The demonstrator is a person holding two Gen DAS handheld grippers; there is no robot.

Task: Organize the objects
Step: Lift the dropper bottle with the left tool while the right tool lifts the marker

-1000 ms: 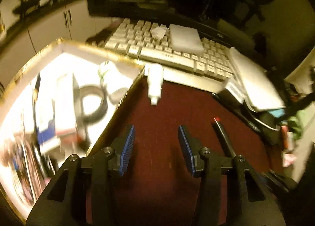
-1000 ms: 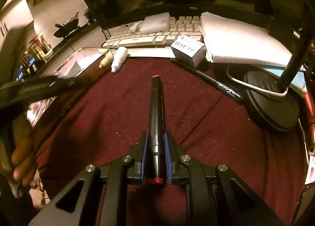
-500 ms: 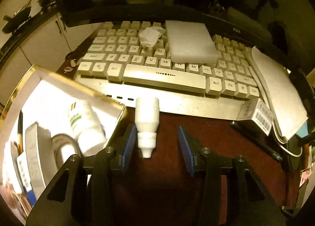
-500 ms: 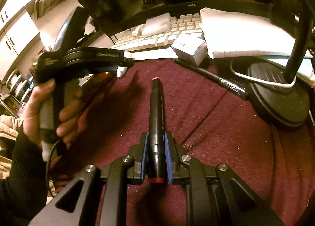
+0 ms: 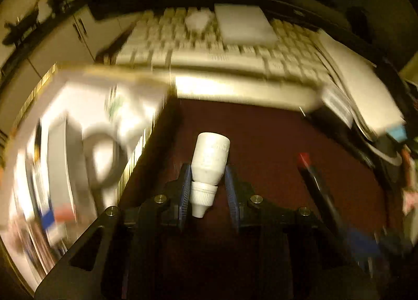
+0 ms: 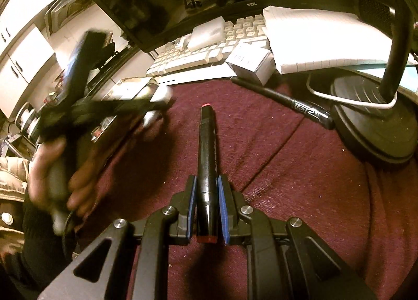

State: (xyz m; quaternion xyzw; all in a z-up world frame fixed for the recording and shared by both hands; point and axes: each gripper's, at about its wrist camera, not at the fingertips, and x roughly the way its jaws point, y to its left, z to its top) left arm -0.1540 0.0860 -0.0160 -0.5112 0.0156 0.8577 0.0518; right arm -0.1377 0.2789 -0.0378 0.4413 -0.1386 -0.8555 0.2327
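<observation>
A small white dropper bottle lies between the blue pads of my left gripper, cap towards the camera. The jaws are closing, and both pads press on the bottle's body above the maroon cloth. The right wrist view shows that left gripper, blurred, with the bottle at its tip and a hand on its handle. My right gripper is shut on a black marker with red ends that points away from me. That marker also appears at the right of the left wrist view.
An open gold-rimmed box with a tape roll, a bottle and other items sits left of the bottle. Behind are a white keyboard, a monitor, a notepad, a small white carton, a black pen and a round black stand base.
My left gripper came forward over the dropper bottle, closed its jaws on it and now moves with it. The right gripper stays put with the marker.
</observation>
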